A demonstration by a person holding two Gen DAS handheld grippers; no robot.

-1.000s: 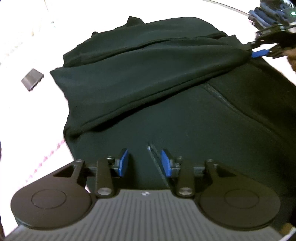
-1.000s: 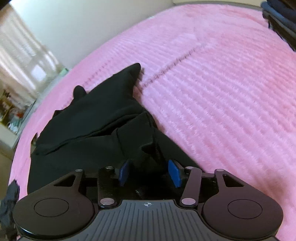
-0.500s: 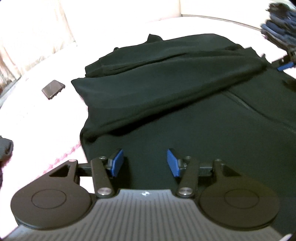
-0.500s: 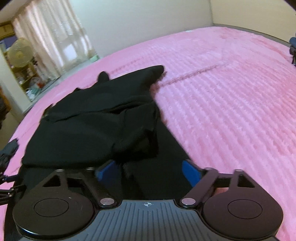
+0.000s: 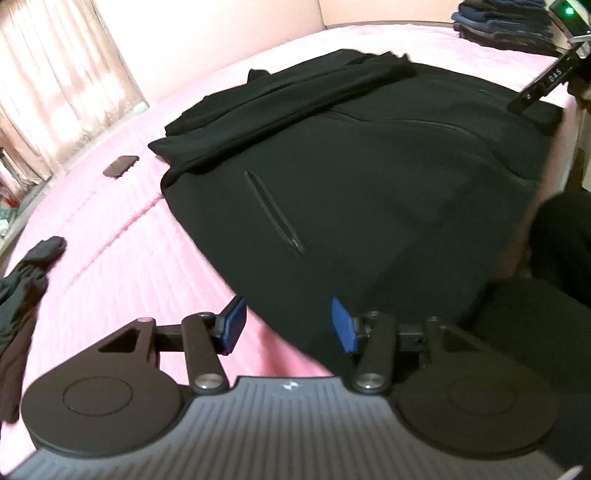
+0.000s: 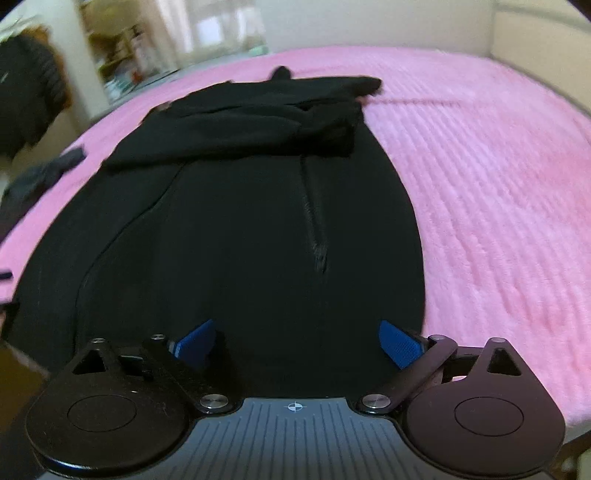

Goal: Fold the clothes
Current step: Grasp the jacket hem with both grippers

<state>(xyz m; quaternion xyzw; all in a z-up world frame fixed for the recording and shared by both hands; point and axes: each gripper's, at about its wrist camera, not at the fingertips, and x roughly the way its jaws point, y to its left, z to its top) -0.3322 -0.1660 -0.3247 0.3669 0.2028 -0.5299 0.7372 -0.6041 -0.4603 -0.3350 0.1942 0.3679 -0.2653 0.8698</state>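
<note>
left wrist view has stuff the right one lacks: a stack of folded dark blue clothes point(image 5: 506, 18) at the far right corner of the bed point(image 5: 110, 258), a small flat dark object point(image 5: 120, 166) on the cover nr the far left edge, curtains point(image 5: 55, 81) behind, & part of the right tongs point(image 5: 543, 83) poking in at the top right over the garment's far side. right wrist view instead gives the long bare pink stretch of bed point(image 6: 498, 184) to the right of the garment, plus a blurred shelf area point(image 6: 122, 48) past the bed's far edge. both show a crumpled dark grey garment point(image 5: 22, 295) point(image 6: 44, 173) by the bed's left edge. no containers in sight.

black jacket point(image 5: 369, 184) point(image 6: 240, 240) lies flat on the bed, hem at the near edge. sleeves folded across the upper part, a zipped slit pocket showing on the front, centre zip running up the middle in the right view. fabric smooth, matte, some blur.

left tongs point(image 5: 288, 325) partly spread, blue pads apart, over the hem's left corner w/ nothing pinched. right tongs point(image 6: 295, 343) spread wide & opening, over the hem's right part, fabric lying below the gap but pads not pressing it.
</note>
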